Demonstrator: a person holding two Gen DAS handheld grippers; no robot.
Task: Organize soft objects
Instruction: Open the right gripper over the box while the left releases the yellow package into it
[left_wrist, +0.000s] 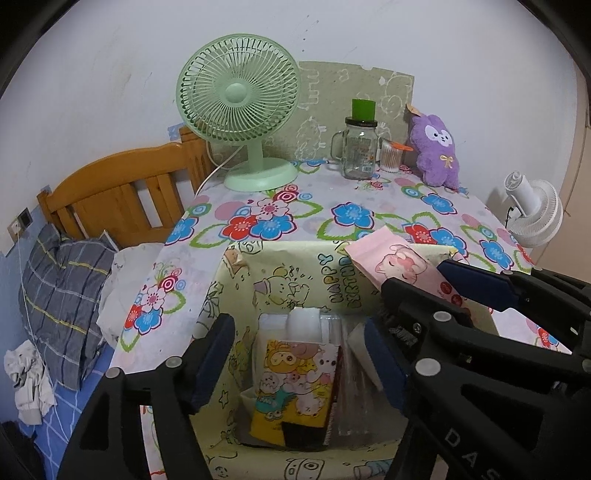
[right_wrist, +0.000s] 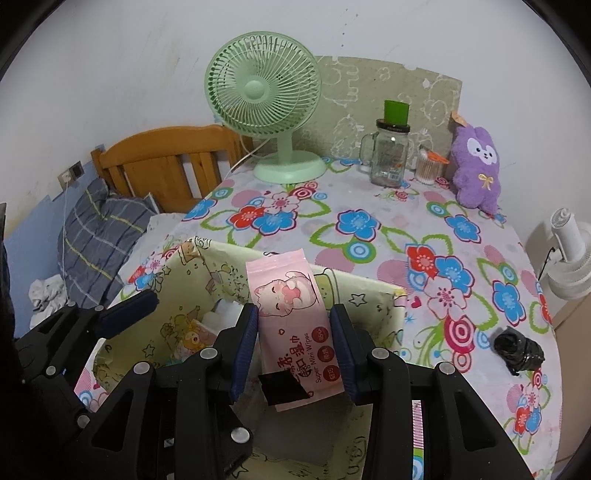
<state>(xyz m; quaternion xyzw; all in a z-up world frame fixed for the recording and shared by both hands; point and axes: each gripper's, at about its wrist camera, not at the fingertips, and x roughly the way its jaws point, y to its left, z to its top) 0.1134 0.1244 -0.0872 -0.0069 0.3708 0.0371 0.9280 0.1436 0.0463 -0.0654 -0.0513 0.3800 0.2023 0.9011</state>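
A pink wipes pack (right_wrist: 293, 325) hangs over the open yellow cartoon-print box (right_wrist: 384, 295) on a flower-patterned table (right_wrist: 369, 229), clamped by its long sides between the blue pads (right_wrist: 246, 347) of the right gripper (right_wrist: 295, 350). The pack's long axis runs straight ahead along the fingers, its sealed top edge pointing away toward the green fan (right_wrist: 264, 88) and its black-taped end nearest the camera; from the left wrist it shows tilted, the far end raised above the box's right rim. The left gripper (left_wrist: 295, 363) hovers with its fingers spread wide and empty above the box's interior, where a yellow pack (left_wrist: 295, 384) and white items already stand. The wipes pack looks light, soft and yielding, its film wrapper probably slick, so a hold across the fuller middle, as here, should serve better than a pinch at the thin sealed ends, and a hard squeeze would likely only bulge it. A purple plush (right_wrist: 478, 166), a glass jar (right_wrist: 389, 151) and a black bundle (right_wrist: 519, 352) sit elsewhere on the table, well apart from the box.
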